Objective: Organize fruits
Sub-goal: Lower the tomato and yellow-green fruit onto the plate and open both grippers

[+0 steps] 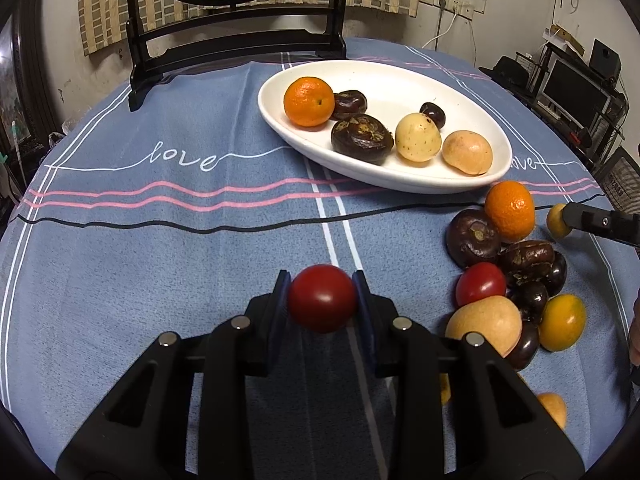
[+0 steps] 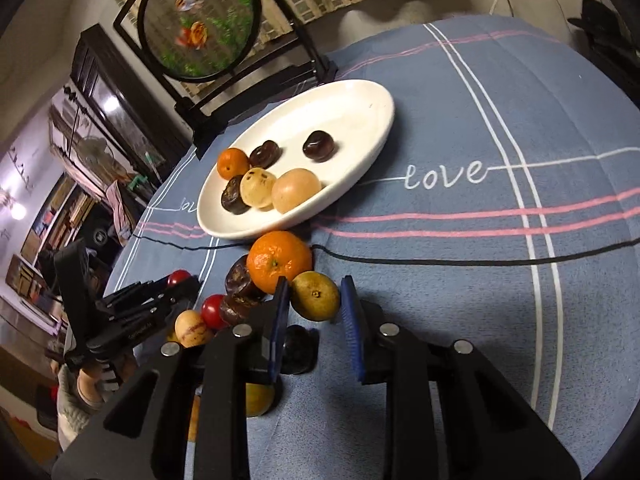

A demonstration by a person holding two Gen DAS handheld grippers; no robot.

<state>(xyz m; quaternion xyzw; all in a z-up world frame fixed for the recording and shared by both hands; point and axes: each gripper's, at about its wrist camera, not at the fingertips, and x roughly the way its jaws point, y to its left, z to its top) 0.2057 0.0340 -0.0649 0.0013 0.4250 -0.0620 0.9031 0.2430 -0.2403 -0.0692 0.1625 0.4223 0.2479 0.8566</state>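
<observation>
My left gripper (image 1: 322, 294) is shut on a red cherry tomato (image 1: 322, 298), held just above the blue tablecloth in front of the white oval dish (image 1: 400, 182). The dish holds an orange (image 1: 309, 101), dark water chestnuts and two pale fruits. A pile of loose fruit (image 1: 516, 280) lies on the cloth to the right. In the right wrist view my right gripper (image 2: 314, 296) is open, its blue pads on either side of a yellow-green kumquat (image 2: 315, 295) beside an orange (image 2: 279, 262). The left gripper (image 2: 176, 284) with its tomato also shows there.
A black-framed round screen (image 1: 236, 20) stands behind the dish (image 2: 360, 120) at the table's far edge. The tablecloth (image 1: 160, 240) covers a round table. Shelves and monitors (image 1: 576, 92) stand beyond the right edge. A dark fruit (image 2: 298, 346) lies under the right gripper.
</observation>
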